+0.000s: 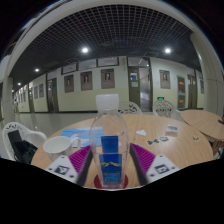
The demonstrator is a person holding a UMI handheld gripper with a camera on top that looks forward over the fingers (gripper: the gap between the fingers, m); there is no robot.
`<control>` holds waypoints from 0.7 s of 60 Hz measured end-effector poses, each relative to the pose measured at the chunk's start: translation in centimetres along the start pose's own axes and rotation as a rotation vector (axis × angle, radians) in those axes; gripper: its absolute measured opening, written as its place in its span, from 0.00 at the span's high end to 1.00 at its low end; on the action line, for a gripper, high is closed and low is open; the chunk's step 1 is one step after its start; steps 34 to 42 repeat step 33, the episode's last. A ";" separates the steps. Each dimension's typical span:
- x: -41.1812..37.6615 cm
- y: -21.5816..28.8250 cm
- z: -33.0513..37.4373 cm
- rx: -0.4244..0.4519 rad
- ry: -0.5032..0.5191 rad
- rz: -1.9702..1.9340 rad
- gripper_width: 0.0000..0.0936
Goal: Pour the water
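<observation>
In the gripper view, a clear bottle (110, 150) with a blue label is seen upright between the gripper (111, 160) fingers, at the near edge of a round wooden table (185, 150). The pink pads (143, 157) flank it closely; whether they press on it cannot be told. A white bowl (57, 144) lies to the left. The grasp step is judged in hand; next, firm closure, lifting and tilting toward a vessel are called for.
</observation>
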State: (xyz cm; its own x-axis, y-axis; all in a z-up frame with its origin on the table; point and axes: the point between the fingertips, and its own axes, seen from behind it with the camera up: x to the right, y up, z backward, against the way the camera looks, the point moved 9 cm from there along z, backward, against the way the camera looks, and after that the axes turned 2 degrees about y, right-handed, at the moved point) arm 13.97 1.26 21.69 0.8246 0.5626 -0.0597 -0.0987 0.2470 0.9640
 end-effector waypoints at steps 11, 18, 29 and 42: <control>0.0 2.4 2.9 -0.013 0.058 -0.055 0.10; -1.1 3.4 6.4 -0.010 0.113 -0.028 0.10; -3.7 5.6 10.0 0.013 0.229 -0.072 0.10; -4.8 6.9 10.3 0.015 0.281 -0.114 0.10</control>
